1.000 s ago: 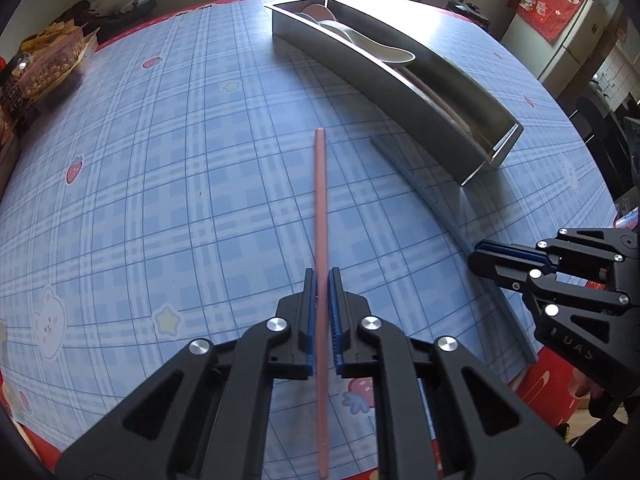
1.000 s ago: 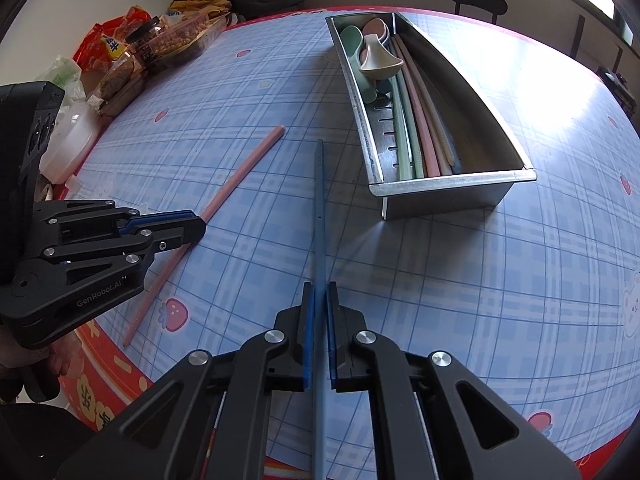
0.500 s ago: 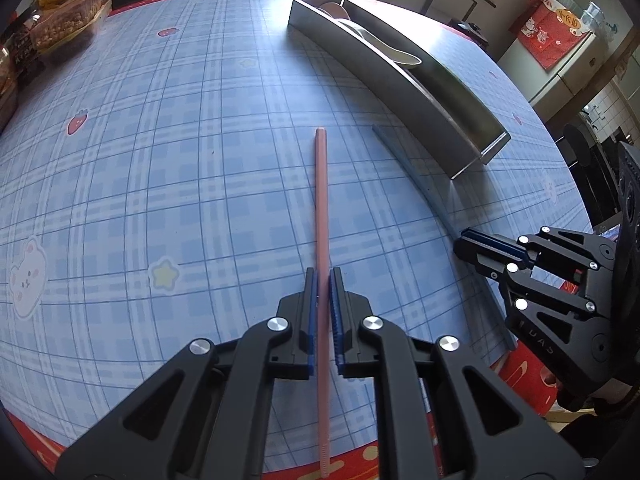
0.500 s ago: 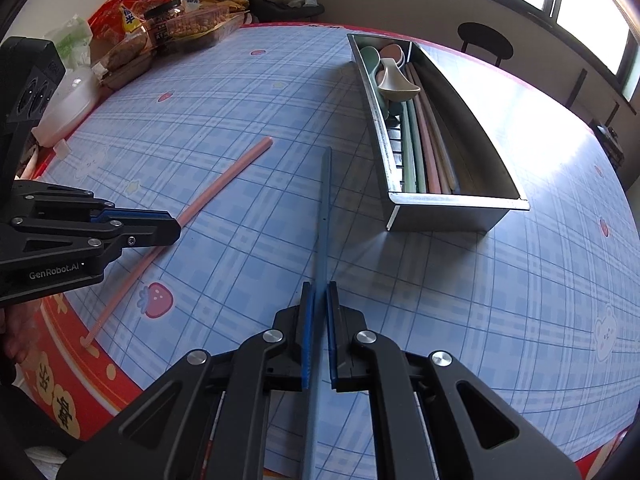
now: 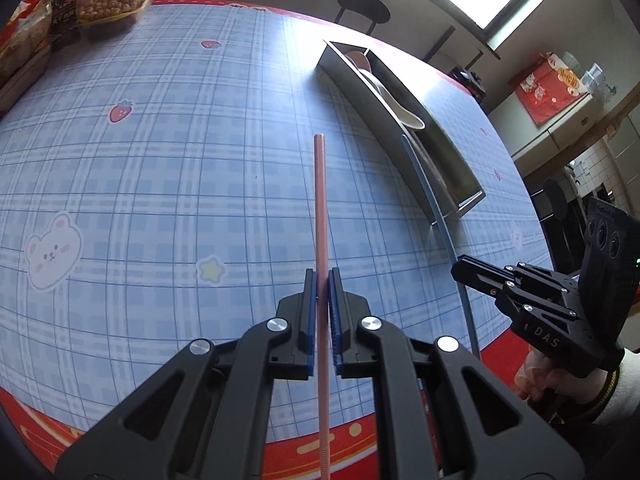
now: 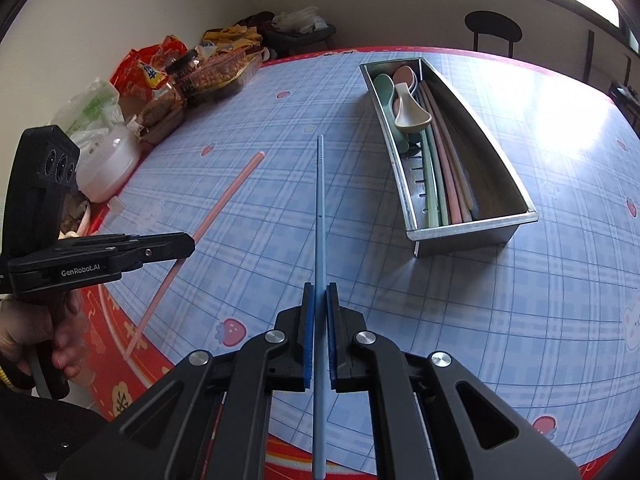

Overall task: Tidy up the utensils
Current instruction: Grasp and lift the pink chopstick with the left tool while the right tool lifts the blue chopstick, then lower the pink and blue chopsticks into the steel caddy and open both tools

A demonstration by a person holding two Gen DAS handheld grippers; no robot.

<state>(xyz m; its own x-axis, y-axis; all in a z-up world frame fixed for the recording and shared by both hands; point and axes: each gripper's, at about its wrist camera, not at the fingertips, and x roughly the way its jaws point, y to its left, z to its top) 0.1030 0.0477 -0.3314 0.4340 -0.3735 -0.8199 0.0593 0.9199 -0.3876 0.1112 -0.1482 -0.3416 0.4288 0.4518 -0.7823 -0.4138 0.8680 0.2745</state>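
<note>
While the round table point(image 6: 520, 300) with its blue plaid cartoon cloth takes up pretty much the whole view, the snack bags point(image 6: 168, 76) are piled at its far left edge. Next down is the metal utensil tray point(image 6: 472, 236), sitting on the right part of the table with spoons point(image 6: 412, 114) and pastel chopsticks point(image 6: 452, 184) already lying lengthwise inside. Left gripper point(image 5: 322, 276) is clamped tight on a pink chopstick point(image 5: 320, 184), held above the cloth, pointing away. Right gripper point(image 6: 320, 290) is pinching a blue chopstick point(image 6: 319, 200) the same way, just left of the tray.
</note>
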